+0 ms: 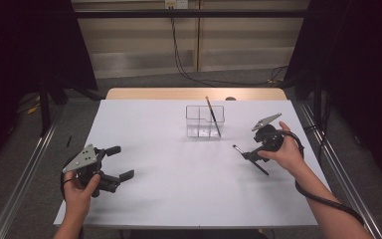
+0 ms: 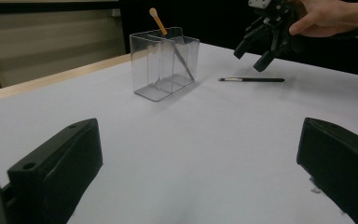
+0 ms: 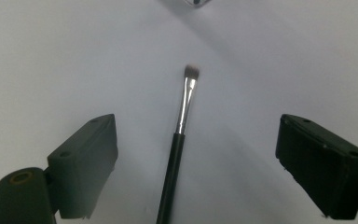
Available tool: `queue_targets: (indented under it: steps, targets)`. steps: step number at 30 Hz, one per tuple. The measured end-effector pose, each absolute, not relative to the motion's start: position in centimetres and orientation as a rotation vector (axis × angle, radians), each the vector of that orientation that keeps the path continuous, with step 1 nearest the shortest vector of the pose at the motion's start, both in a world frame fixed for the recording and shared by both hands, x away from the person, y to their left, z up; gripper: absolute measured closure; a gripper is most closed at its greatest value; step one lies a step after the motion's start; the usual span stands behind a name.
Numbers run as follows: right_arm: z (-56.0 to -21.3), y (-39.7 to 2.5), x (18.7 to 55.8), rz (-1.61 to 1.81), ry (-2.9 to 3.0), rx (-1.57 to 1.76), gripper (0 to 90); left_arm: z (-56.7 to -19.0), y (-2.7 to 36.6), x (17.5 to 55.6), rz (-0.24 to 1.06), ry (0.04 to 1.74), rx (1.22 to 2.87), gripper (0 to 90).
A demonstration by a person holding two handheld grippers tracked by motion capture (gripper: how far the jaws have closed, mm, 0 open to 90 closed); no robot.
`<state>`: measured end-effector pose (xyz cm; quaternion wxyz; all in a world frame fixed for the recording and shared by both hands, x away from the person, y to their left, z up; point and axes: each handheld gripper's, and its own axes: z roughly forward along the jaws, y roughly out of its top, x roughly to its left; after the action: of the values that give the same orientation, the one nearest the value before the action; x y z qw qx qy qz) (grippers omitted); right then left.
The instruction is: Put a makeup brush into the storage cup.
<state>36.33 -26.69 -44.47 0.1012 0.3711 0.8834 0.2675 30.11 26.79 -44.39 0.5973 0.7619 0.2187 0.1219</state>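
Observation:
A black-handled makeup brush (image 1: 250, 160) with a silver ferrule lies flat on the white table (image 1: 179, 174), right of centre. My right gripper (image 1: 252, 152) hovers just above it, open. In the right gripper view the brush (image 3: 181, 126) lies lengthwise between the spread jaws of my right gripper (image 3: 198, 140), touching neither. A clear plastic organizer (image 1: 205, 121) stands at the back centre with a second brush (image 1: 212, 114) leaning in it. My left gripper (image 1: 122, 162) rests open and holds nothing at the front left. The left gripper view shows the organizer (image 2: 165, 65), the flat brush (image 2: 251, 80) and the right gripper (image 2: 261, 44).
The table's wooden far edge (image 1: 194, 93) runs behind the organizer. Metal rails (image 1: 25, 174) flank the table on both sides. Cables (image 1: 189, 74) trail on the floor beyond. Bare white surface stretches between the two grippers.

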Motion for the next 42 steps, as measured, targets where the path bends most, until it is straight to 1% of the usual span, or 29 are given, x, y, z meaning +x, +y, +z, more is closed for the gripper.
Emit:
queue_targets:
  steps: [3, 9, 16, 18, 19, 23, 25, 32, 36, 42]
  targets:
    - [-44.4, -26.6, 36.5, 0.746, 2.633, 1.118, 15.9, -44.4, 26.8, 30.1, 0.282, 0.506, 1.767, 0.0]
    - [-44.4, -26.7, 36.8, 0.714, 2.654, 1.145, 27.3, -44.5, 26.8, 30.1, 0.279, 0.509, 1.77, 0.0]
    - [-44.3, -26.7, 37.0, 0.711, 2.682, 1.189, 44.1, -44.5, 26.7, 30.2, 0.279, 0.509, 1.77, 0.0]
    - [-44.2, -26.6, 37.1, 0.691, 2.688, 1.186, 45.2, -44.5, 26.7, 30.2, 0.278, 0.508, 1.77, 0.0]
    - [-44.2, -26.5, 37.1, 0.679, 2.696, 1.184, 47.9, -44.5, 26.7, 30.2, 0.277, 0.507, 1.769, 0.0]
    - [-44.3, -26.3, 37.3, 0.639, 2.704, 1.223, 51.8, -44.6, 26.7, 30.2, 0.278, 0.507, 1.771, 0.0]
    - [-44.3, -26.3, 37.3, 0.631, 2.708, 1.242, 55.6, -44.6, 26.7, 30.2, 0.277, 0.508, 1.771, 0.0]
    - [-44.4, -25.7, 37.3, 0.594, 2.732, 1.225, 64.1, -44.6, 26.8, 30.2, 0.278, 0.508, 1.772, 0.0]
    - [-44.7, -25.3, 37.4, 0.571, 2.751, 1.215, 65.4, -44.6, 26.8, 30.2, 0.277, 0.508, 1.773, 0.0]
    - [-45.3, -24.9, 37.3, 0.526, 2.776, 1.202, 72.9, -44.6, 26.9, 30.2, 0.286, 0.509, 1.779, 0.0]
